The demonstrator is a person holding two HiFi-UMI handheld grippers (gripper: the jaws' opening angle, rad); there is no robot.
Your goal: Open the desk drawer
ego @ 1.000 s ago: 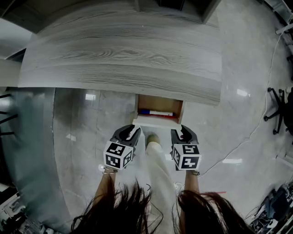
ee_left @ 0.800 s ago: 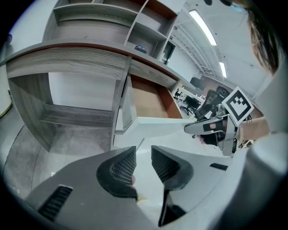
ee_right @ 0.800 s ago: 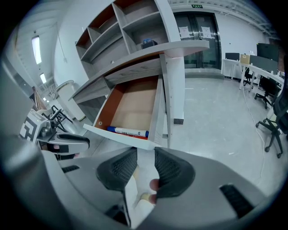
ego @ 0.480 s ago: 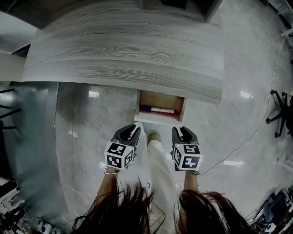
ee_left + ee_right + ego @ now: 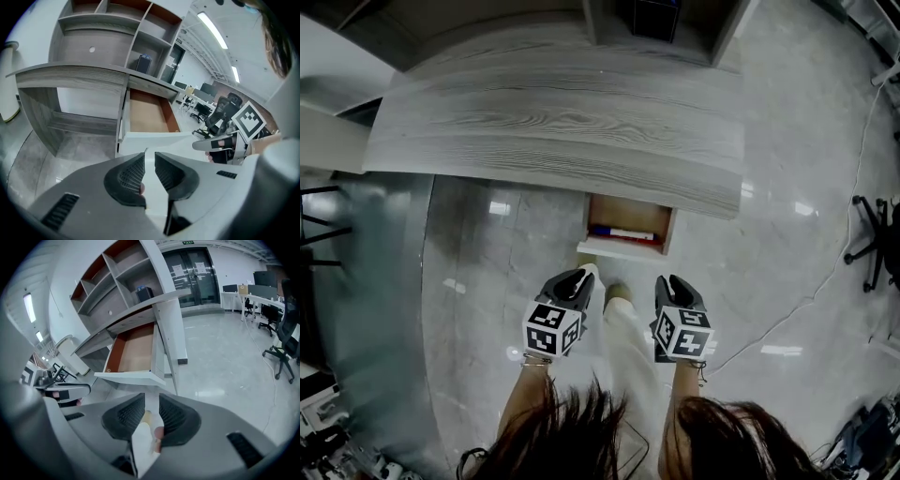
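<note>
The drawer (image 5: 622, 250) is found pulled out from under the grey wood-grain bench (image 5: 562, 122), directly ahead of both tongs and between the lines along which they point; its pale front panel is turned toward them and its brown inside is laid open to the head view. The left tongs (image 5: 585, 274) are held just short of the panel's left end, no contact being visible, and the right tongs (image 5: 671, 281) are held a little further back, short of its right end. In the left gripper view the left tongs (image 5: 150, 158) are seen with only a narrow gap between the ribbed pads; they have just been closing, and nothing is pinched (only the drawer (image 5: 154, 138) is seen beyond the gap). In the right gripper view the right tongs (image 5: 151, 401) are likewise seen narrowly parted, having just been closing, with nothing gripped; through the gap a pale trouser leg (image 5: 138, 441) is seen below, and the drawer (image 5: 131, 376) beyond the tips. A slim blue-and-white item (image 5: 619, 232) is seen lying inside the drawer, beyond the front panel. Between the two tongs, the same trouser leg (image 5: 628, 347) and a shoe (image 5: 616, 292) are seen on the glossy floor (image 5: 487, 281). Open shelves (image 5: 140, 42) are seen above the bench, beyond the left tongs.
</note>
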